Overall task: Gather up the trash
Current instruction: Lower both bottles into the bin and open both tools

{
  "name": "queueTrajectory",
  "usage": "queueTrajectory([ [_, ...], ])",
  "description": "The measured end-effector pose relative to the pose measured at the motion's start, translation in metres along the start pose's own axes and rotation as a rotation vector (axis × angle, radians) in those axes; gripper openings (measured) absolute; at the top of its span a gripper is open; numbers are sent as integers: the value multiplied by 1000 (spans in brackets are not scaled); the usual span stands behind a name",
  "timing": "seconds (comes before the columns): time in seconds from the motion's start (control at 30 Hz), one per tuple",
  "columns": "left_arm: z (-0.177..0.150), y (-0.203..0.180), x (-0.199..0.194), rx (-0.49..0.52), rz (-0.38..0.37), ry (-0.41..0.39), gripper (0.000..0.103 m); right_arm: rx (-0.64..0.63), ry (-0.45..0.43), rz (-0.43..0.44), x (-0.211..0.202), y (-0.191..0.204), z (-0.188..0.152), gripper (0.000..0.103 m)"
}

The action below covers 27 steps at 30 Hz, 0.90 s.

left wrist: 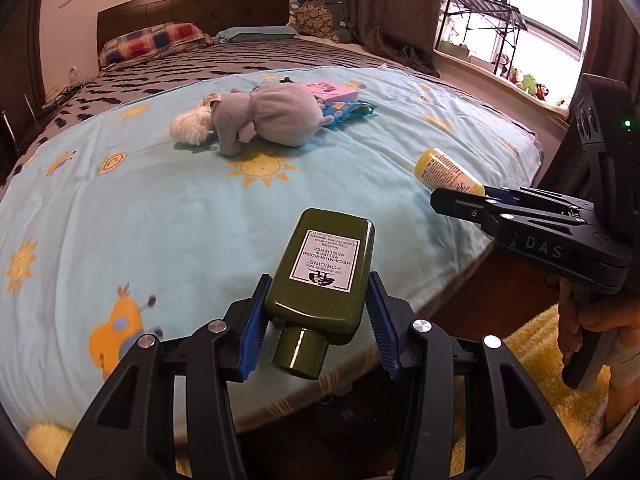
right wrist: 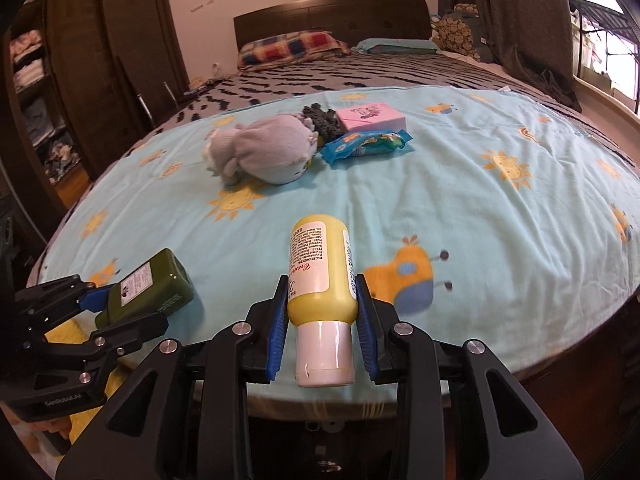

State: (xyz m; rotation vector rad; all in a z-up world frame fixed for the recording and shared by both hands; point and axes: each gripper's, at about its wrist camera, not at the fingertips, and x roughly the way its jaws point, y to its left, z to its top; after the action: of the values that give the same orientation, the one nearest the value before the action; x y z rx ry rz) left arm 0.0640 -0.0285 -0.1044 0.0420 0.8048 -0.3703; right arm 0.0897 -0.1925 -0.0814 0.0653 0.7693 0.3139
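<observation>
My left gripper (left wrist: 316,300) is shut on a dark green bottle (left wrist: 324,268) with a white label, cap toward the camera, held above the near edge of the bed. My right gripper (right wrist: 322,304) is shut on a yellow bottle (right wrist: 320,268) with a white cap. In the left wrist view the right gripper (left wrist: 460,200) shows at the right with the yellow bottle (left wrist: 444,170) in it. The right wrist view has the left gripper (right wrist: 104,312) at the lower left, holding the green bottle (right wrist: 150,290). A blue snack wrapper (right wrist: 366,146) lies further up the bed.
A light blue blanket (right wrist: 480,220) with sun prints covers the bed. On it lie a grey plush toy (right wrist: 264,152), a pink box (right wrist: 372,118) and a dark crumpled item (right wrist: 320,120). A yellow fluffy rug (left wrist: 536,352) is on the floor. A wardrobe (right wrist: 80,80) stands left.
</observation>
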Motion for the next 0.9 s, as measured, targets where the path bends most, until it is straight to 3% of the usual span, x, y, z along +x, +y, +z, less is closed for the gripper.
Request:
queueTrajectory([
  [0.2,-28,-15,-12,6,-40,27,45,15,5,14,-25,7,-35,32],
  [0.37,-60,-23,-4,13,-61,104,45,25,56,-1,-24,8,-65,32],
  [0.9,-115,-20,74,-35,-38,305,45,130,322,-14,49,-5,-134,32],
])
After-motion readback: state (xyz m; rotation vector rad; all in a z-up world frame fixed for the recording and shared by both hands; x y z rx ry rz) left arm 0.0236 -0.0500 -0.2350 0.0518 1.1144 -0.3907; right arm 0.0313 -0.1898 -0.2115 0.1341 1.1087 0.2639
